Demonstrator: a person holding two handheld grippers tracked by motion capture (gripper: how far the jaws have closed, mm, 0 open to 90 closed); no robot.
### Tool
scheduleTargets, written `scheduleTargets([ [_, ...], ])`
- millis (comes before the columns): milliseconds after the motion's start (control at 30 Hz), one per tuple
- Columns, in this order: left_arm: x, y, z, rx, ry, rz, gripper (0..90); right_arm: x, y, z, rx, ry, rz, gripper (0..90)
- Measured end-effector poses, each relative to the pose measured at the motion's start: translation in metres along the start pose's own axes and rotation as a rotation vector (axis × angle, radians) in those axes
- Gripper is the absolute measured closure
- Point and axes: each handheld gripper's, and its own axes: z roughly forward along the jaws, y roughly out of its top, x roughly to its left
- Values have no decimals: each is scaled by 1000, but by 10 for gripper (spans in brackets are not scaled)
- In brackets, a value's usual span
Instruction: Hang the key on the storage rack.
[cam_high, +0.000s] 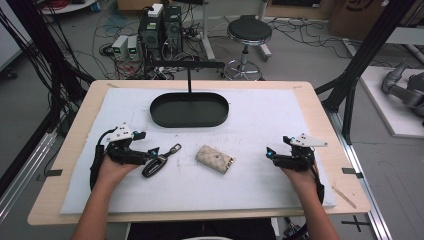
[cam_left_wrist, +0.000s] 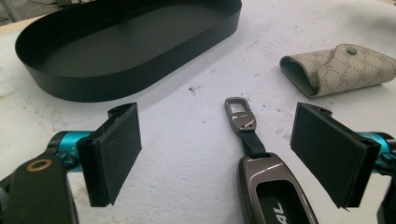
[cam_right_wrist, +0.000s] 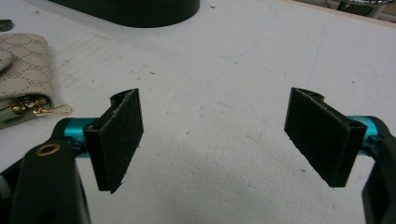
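- Jaws: those of the left gripper (cam_high: 152, 151) stand apart, released, with the car key fob (cam_left_wrist: 266, 184) between them but untouched; those of the right gripper (cam_high: 270, 153) are likewise spread over bare white mat (cam_right_wrist: 210, 126), grasping nothing.
- High view: the fob lies just beside the left gripper's tips; the beige key pouch (cam_high: 215, 159) rests mid-mat, well apart from the right gripper; the black oval tray (cam_high: 189, 109) sits beyond both.
- Left gripper view: the fob's metal loop (cam_left_wrist: 239, 114) points toward the tray.
- Right gripper view: a gold clasp (cam_right_wrist: 49, 110) protrudes from the pouch.
- Surroundings: wooden table (cam_high: 320, 107), a stool (cam_high: 248, 33), computers (cam_high: 161, 27) and floor cables behind.
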Motion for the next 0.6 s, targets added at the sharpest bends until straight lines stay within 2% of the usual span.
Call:
scheduleTargets([
  [167,-4,-1,6,23,-19,1,163,-1,0,1,7,-1,3,200],
  [433,-11,-3,20,86,-27,10,163,-1,-1,3,12,2,1,200],
  [600,-15,-4,30,116,-27,20,221,0,0,5,21,4,-7,200],
])
